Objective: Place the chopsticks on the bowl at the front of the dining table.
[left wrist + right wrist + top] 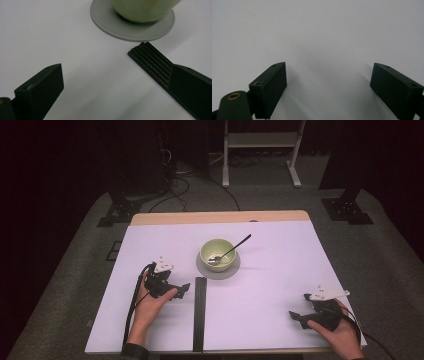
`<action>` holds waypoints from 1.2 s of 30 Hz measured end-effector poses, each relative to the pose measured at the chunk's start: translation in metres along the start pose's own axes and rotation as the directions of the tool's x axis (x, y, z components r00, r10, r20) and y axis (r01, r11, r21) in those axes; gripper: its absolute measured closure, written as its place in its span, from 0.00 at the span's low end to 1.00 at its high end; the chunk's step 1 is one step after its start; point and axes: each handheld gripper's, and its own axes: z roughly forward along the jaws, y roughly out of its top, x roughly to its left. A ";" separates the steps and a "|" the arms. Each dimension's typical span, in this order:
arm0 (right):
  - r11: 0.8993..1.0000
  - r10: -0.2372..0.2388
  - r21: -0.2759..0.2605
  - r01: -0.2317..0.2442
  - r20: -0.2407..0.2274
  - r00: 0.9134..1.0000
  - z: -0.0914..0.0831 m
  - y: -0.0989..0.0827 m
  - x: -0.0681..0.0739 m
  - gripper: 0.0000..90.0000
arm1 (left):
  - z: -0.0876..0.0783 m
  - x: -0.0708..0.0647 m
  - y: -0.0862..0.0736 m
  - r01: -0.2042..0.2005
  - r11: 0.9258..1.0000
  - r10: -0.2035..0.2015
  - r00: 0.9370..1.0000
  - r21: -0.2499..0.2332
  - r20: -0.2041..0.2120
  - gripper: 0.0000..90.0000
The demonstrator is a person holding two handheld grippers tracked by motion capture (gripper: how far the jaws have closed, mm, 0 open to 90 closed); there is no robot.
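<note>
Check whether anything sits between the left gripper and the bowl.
Nothing blocks it. The left gripper has bare table between it and the green bowl on its grey saucer. The black ridged strip lies just beside that line.

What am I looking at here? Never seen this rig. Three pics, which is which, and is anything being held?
No robot arm here: a person holds a two-jaw gripper in each hand at a table covered in white.

The high view is from a fixed camera above the person's side. It shows the left gripper and the right gripper, both low over the table.

The other two pictures come from cameras riding on the grippers, looking along their black jaws. In both, the jaws stand wide apart with nothing between them, so nothing is held.

On the table: a pale green bowl standing on a grey saucer, a spoon resting in the bowl with its handle over the rim, and a black ribbed strip lying lengthwise in front. The left gripper view shows that strip's end and the saucer close up.
</note>
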 end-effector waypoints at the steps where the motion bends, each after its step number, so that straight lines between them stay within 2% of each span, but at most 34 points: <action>1: 1.000 0.000 0.000 0.000 0.000 1.000 0.000 0.000 0.000 0.13 | 0.002 0.000 0.001 -0.003 1.000 0.003 1.000 0.001 0.000 0.00; 6: 1.000 0.000 0.000 0.000 0.000 1.000 0.000 0.000 0.000 0.13 | 0.008 -0.003 0.005 -0.001 1.000 0.001 1.000 0.003 0.011 0.00; 12: 1.000 0.000 0.000 0.000 0.000 1.000 0.000 0.000 0.000 0.13 | 0.017 -0.002 0.006 0.022 1.000 -0.022 1.000 0.006 0.019 0.00; 25: 1.000 0.000 0.000 0.000 0.000 1.000 0.000 0.000 0.000 0.13 | 0.030 -0.007 0.010 0.001 0.999 -0.001 1.000 0.037 0.007 0.00; 36: 1.000 0.000 0.000 0.000 0.000 1.000 0.000 0.000 0.000 0.13 | 0.035 -0.010 0.008 0.004 0.999 -0.004 1.000 0.051 -0.005 0.00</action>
